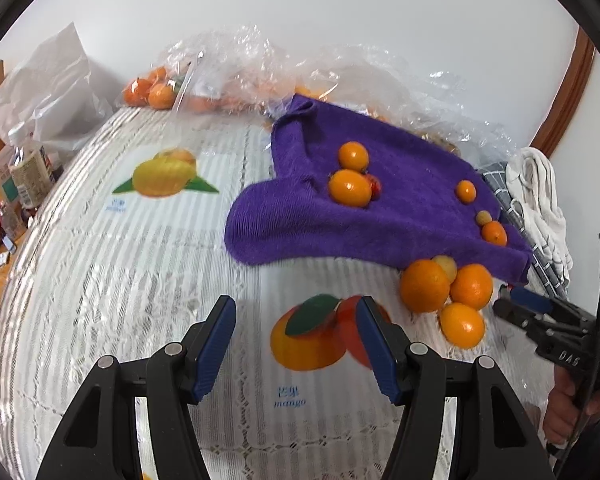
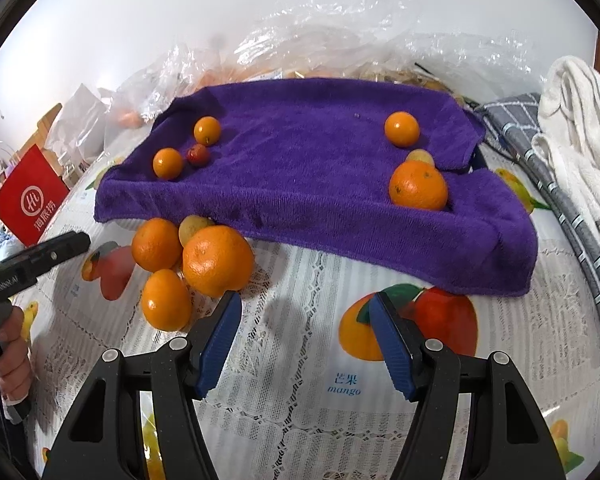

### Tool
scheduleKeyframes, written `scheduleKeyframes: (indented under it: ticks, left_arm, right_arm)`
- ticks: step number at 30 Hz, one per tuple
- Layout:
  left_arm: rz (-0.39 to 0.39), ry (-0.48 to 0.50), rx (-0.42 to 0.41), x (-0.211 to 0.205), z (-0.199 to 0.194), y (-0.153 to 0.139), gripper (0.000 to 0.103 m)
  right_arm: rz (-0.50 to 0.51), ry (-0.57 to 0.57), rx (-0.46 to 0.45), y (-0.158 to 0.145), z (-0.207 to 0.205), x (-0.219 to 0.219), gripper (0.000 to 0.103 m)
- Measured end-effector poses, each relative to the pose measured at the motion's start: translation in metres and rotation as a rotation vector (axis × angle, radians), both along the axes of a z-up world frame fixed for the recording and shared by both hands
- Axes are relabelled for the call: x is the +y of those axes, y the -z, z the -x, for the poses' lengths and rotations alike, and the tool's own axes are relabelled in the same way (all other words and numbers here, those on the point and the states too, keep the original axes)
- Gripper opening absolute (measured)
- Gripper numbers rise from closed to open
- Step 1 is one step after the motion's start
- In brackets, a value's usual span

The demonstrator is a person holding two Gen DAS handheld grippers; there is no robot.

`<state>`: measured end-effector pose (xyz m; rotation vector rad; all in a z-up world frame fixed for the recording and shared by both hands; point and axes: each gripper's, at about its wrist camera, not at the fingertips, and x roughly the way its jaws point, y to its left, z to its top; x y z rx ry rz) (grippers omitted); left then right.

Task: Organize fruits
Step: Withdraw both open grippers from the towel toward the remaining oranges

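Left gripper (image 1: 296, 322): jaws standing apart, holding nothing. Right gripper (image 2: 305, 318): likewise gaping, empty. Oranges (image 2: 216, 260): clustering on the tablecloth (image 2: 292, 400) at the purple towel (image 2: 300, 168) edge, partly hiding a small yellowish fruit (image 2: 192, 227); others sitting on the towel. Plastic bags (image 1: 236, 68): contents showing only as blurred orange.

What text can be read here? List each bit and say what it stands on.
"mango", under two blue characters: tablecloth, beneath the printed fruit.
"GenRobot.AI": left gripper, on its side.
"DAS": right gripper, on its body.
White logo and characters: red bag, too stylised to read surely.
Bottle label: too blurred.
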<state>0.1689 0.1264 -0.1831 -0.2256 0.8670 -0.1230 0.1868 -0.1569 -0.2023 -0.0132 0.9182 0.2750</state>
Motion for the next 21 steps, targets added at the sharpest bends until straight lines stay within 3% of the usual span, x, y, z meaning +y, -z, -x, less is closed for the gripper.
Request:
scheduleKeyframes:
  ticks: [13,21]
  left_arm:
    - [-0.063,-0.010,0.009,-0.005,0.007,0.006,0.060]
    - [0.005,-0.021,0.037,0.001,0.003,0.005,0.064]
  right_arm:
    - [-0.030,0.009,-0.005,0.000,0.003,-0.009,0.067]
    - [-0.032,0.015,-0.009,-0.001,0.004,-0.013,0.067]
